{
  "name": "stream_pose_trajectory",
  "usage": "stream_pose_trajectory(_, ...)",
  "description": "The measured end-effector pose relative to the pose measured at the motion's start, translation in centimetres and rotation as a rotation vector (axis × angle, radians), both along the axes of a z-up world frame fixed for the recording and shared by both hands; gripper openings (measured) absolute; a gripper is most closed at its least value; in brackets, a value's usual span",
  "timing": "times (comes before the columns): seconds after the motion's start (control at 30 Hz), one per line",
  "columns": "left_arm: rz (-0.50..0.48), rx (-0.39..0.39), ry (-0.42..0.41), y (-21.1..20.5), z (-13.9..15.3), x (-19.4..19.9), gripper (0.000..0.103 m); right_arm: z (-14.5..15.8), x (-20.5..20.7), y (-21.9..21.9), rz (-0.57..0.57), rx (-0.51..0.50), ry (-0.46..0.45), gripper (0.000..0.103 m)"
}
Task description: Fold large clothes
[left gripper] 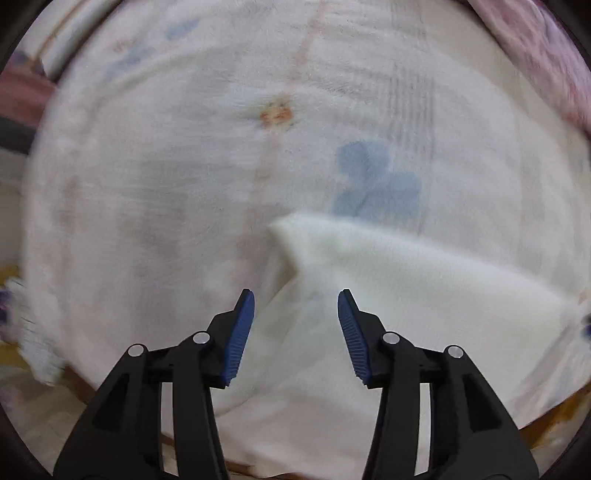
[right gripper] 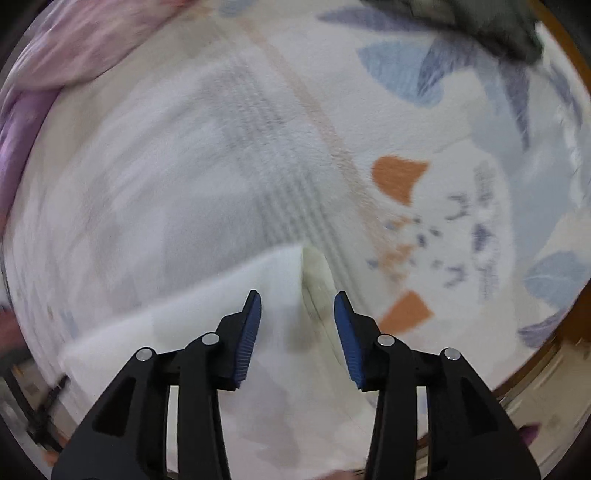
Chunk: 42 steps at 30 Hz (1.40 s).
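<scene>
surface: patterned blanket (left gripper: 184,166) | corners folded | left tongs (left gripper: 295,295), right tongs (right gripper: 297,297) spread, empty

A patterned bedsheet (right gripper: 406,122) with blue and orange shapes covers the bed, a pink-purple quilt (right gripper: 74,55) bunched at ten o'clock and a dark garment (right gripper: 480,26) at one o'clock.
</scene>
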<state>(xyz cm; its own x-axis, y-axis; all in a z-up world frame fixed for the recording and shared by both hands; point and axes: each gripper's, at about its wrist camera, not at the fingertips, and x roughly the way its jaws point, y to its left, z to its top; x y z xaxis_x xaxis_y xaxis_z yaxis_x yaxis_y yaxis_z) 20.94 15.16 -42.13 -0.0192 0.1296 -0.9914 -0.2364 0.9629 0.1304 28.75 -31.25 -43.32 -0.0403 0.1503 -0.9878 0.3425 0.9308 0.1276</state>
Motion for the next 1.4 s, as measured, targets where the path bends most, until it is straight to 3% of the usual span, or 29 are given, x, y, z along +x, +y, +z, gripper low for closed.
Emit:
stream_pose_trajectory(0.03,-0.038,0.092,-0.001,-0.7,0.5,-1.4,0.048,1.0,-1.1,0.6,0.034,-0.005,-0.016,0.040)
stream_pose_trajectory(0.07,-0.060,0.117,-0.008,-1.2,0.5,-2.4,0.048,1.8,-2.3,1.2,0.072,0.013,-0.044,0.040)
stream_pose_trajectory(0.13,-0.110,0.093,-0.014,-1.9,-0.2,-5.1,0.047,2.3,-4.8,2.4,0.139,0.035,-0.082,0.039)
stream_pose_trajectory(0.17,-0.118,0.072,0.007,-1.6,-1.0,-6.3,0.042,1.4,-5.7,4.3,0.191,0.027,-0.071,0.038)
stream_pose_trajectory(0.27,-0.100,0.031,0.194,-1.8,-6.4,-10.7,0.022,-4.1,-8.8,7.9,0.285,-0.055,0.090,0.022)
stream_pose_trajectory(0.3,-0.075,0.019,0.252,-1.7,-8.2,-12.6,0.021,-6.2,-10.4,7.9,0.286,-0.072,0.171,0.020)
stream_pose_trajectory(0.37,-0.084,0.031,0.243,-1.9,-8.2,-14.7,0.021,-8.6,-13.8,7.1,0.227,-0.059,0.267,0.017)
stream_pose_trajectory(0.53,-0.002,-0.011,0.241,-1.4,-8.1,-16.9,0.021,-8.6,-18.0,6.6,0.221,-0.104,0.329,0.020)
stream_pose_trajectory(0.67,-0.079,0.046,0.245,-2.3,-7.8,-15.9,0.022,-9.5,-17.8,5.4,0.125,-0.083,0.364,0.021)
stream_pose_trajectory(0.7,-0.102,0.057,0.228,-2.8,-7.0,-15.8,0.022,-8.9,-17.3,5.5,0.149,-0.089,0.364,0.023)
stream_pose_trajectory(0.77,-0.121,0.016,0.167,-3.6,-5.1,-15.9,0.022,-6.7,-16.0,6.9,0.250,-0.074,0.285,0.023)
stream_pose_trajectory(0.9,-0.160,-0.058,0.124,-5.9,-3.3,-16.8,0.023,-4.4,-16.4,9.8,0.340,-0.016,0.224,0.025)
stream_pose_trajectory(1.0,-0.162,-0.096,0.159,-7.4,-4.8,-17.6,0.022,-6.0,-17.5,11.4,0.371,0.030,0.271,0.023)
stream_pose_trajectory(1.13,-0.226,-0.064,0.152,-8.5,-6.6,-18.5,0.022,-10.1,-20.2,13.1,0.416,-0.009,0.346,0.023)
stream_pose_trajectory(1.27,-0.167,-0.095,0.164,-8.6,-5.8,-17.9,0.023,-10.1,-20.5,12.6,0.381,-0.013,0.368,0.023)
stream_pose_trajectory(1.3,-0.153,-0.106,0.164,-8.3,-5.5,-17.8,0.023,-9.8,-18.9,12.7,0.381,-0.009,0.371,0.023)
stream_pose_trajectory(1.4,-0.136,-0.092,0.171,-7.2,-4.8,-17.4,0.032,-8.4,-17.7,12.3,0.393,0.007,0.334,0.023)
